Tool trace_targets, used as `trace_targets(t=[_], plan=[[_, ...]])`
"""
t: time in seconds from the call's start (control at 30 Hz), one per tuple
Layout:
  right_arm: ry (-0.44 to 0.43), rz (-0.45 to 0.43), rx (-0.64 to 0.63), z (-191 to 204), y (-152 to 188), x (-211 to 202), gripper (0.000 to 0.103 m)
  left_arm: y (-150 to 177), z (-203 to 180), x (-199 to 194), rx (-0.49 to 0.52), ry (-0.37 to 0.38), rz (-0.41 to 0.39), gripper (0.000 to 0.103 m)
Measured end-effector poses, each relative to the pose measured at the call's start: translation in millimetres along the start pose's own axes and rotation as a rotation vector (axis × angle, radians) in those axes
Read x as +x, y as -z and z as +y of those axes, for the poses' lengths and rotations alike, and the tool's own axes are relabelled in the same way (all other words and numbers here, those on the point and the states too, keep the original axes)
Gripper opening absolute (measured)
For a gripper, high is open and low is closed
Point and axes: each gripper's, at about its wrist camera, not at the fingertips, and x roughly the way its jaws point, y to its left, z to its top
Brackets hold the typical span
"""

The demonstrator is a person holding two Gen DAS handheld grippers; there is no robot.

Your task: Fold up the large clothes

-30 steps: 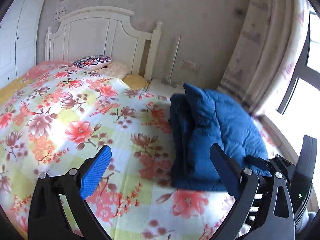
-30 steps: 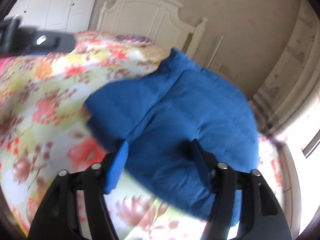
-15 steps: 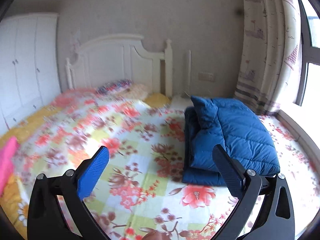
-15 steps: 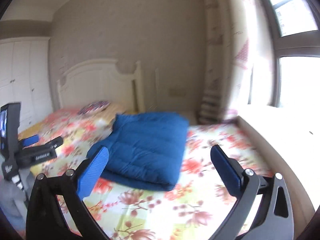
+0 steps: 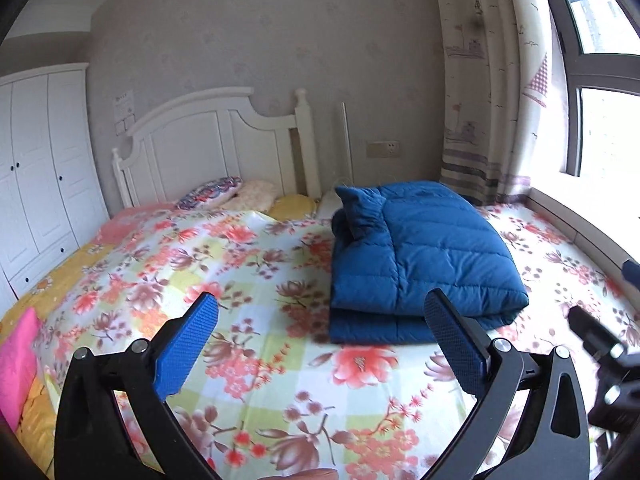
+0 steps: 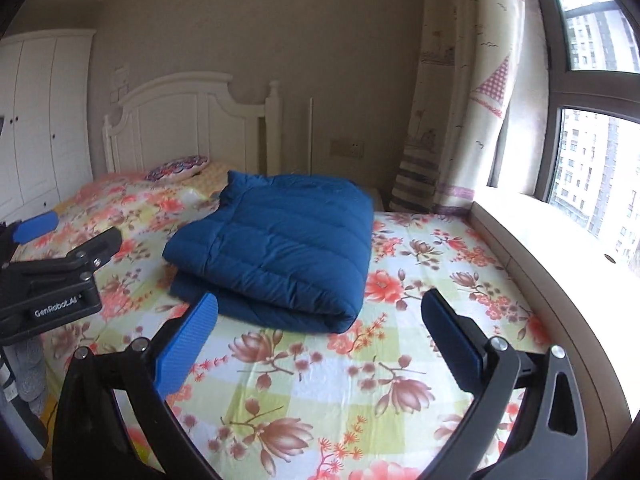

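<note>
A blue quilted down jacket [image 5: 420,256] lies folded into a thick rectangle on the floral bedsheet [image 5: 248,280]; it also shows in the right wrist view [image 6: 280,240]. My left gripper [image 5: 320,336] is open and empty, held above the sheet short of the jacket's near edge. My right gripper [image 6: 320,332] is open and empty, just in front of the jacket's near fold. Neither touches the jacket.
A white headboard [image 5: 212,148] and pillows [image 5: 212,196] stand at the far end. A white wardrobe [image 5: 36,172] is at the left. A curtain [image 5: 480,92] and a window sill [image 6: 540,248] run along the right. A pink cloth [image 5: 16,364] lies at the left edge.
Both grippers have drawn back and up from the jacket, open all along. The jacket now lies flat and still, farther off in both views.
</note>
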Motion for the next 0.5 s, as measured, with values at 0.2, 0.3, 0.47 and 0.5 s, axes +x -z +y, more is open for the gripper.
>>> trace_targets(t=[0.2,0.3,0.47,0.5], plan=[[-0.011,0.002,-0.016,6.7,2.9,3.4,0.101,4.9,1.2,0.3,-0.011,0.012,0.000,0.099],[-0.008,0.002,-0.012,5.2,4.2,3.1,0.101,4.7,3.5,-0.8,-0.027,0.016,-0.001,0.099],[-0.001,0.005,0.000,1.5,5.0,3.6,0.101,4.8,2.5,-3.3,-0.028,0.019,-0.008,0.099],[0.000,0.004,0.001,1.6,5.3,3.1,0.101,4.9,2.2,-3.8,-0.028,0.020,-0.009,0.099]])
